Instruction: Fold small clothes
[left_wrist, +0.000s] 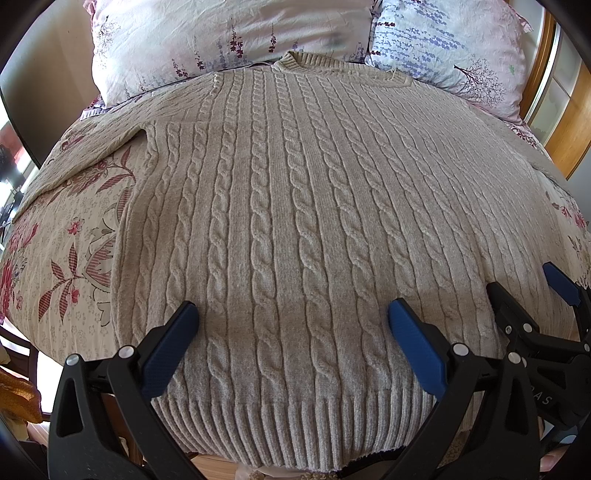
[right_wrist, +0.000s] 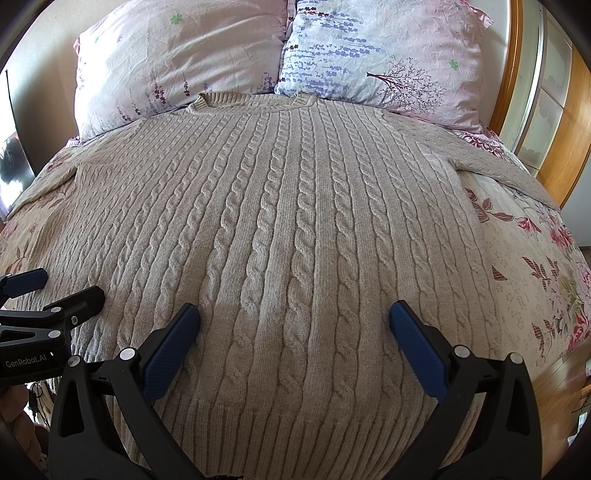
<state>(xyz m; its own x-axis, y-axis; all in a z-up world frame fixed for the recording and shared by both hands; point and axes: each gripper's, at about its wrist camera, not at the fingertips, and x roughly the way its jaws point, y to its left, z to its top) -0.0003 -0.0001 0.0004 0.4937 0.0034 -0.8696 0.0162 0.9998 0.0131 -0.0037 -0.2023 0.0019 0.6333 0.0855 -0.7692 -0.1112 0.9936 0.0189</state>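
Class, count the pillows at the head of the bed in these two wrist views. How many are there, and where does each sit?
2. A pink pillow lies behind the sweater's collar on the left; a pale blue pillow with purple sprigs sits beside it on the right. Others may lie out of frame.

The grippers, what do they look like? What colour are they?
Both look alike. The left gripper and right gripper have black plastic frames with triangular cut-outs, round silver bolts, and jaws lined with dark blue textured pads. The right view shows white "GenRobot.AI" lettering on the left gripper's side.
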